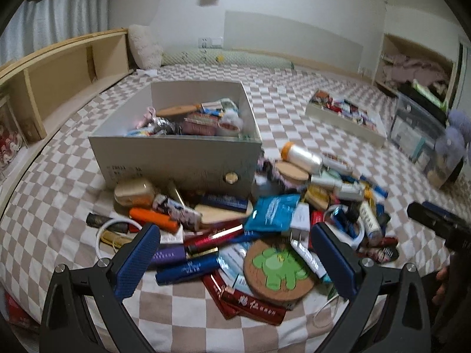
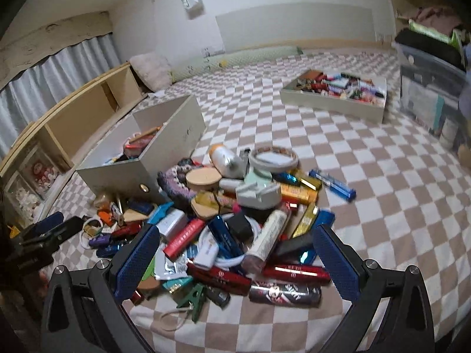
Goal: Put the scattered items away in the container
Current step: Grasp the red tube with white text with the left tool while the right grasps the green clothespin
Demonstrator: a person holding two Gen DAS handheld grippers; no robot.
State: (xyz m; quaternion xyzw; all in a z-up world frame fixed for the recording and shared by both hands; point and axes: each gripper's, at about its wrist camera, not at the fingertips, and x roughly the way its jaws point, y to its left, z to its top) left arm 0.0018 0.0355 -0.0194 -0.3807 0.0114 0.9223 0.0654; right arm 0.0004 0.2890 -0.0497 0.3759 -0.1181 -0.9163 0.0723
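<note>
A checkered blanket (image 1: 309,111) covers the whole surface. On it stands a grey box (image 1: 176,158), partly filled, with a shallow tray (image 2: 332,103) of packets well apart. Just beside the box's front lies the scattered pile (image 2: 235,220) of tubes, packets and a cork coaster (image 1: 278,270). The left gripper (image 1: 235,259) and right gripper (image 2: 235,259) hover over the pile, jaws spread apart, holding nothing.

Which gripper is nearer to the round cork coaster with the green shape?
Left. The left gripper hangs open right over the cork coaster. The right gripper, also open, is off to its right, above other clutter.
</note>
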